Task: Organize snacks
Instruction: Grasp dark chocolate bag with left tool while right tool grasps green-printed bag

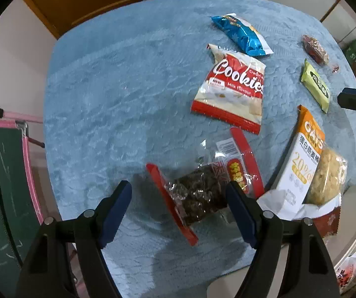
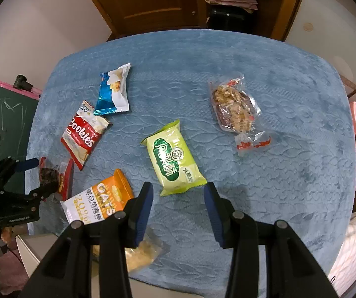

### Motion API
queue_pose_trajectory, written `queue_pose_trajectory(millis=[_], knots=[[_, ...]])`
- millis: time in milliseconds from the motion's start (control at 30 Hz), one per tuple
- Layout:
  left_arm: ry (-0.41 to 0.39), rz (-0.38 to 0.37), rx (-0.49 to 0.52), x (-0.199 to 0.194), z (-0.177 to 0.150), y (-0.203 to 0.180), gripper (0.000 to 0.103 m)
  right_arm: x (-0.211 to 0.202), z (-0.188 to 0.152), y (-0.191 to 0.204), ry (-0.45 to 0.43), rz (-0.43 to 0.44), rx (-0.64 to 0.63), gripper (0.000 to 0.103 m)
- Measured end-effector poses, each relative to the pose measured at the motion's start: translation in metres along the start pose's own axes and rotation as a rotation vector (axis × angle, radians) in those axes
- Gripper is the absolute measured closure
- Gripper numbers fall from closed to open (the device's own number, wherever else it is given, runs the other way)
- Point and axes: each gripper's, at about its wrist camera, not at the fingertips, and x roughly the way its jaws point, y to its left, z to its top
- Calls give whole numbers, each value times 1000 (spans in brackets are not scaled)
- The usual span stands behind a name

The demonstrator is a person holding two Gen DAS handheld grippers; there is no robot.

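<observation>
Tongs on the left stand wide around a dark snack in a clear wrapper with red ends; one blue pad is at the packet's side, the other is clear of it, so nothing is gripped. The right tongs hang half open and empty just short of the green packet.

Judging by the scatter, the sorting is barely begun: no row, pile or container shows, and every packet lies loose on the blue cloth of the bench.

The dark snack is a lumpy brown block, its clear film crinkled and glossy, a barcode label at its far end. It lies at the near left of the spread. Just beyond it is the red and white cookies bag, and past that a blue and white packet. To the right of the dark snack an orange and white oats packet touches a pale, crumbly cake in clear wrap. Further right of the dark snack lies the green packet, and furthest off a nutty bar in clear film, well apart from the rest.
</observation>
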Motion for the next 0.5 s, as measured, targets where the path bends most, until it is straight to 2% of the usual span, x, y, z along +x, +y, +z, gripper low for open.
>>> queue_pose_trajectory(millis=[433,500], knots=[[19,-37,-57,15,-7,2,24,9,3,-1,12,13,-1,60],[25,-38,-64,15,-7,1,28,11,2,-3,16,15,2,60]])
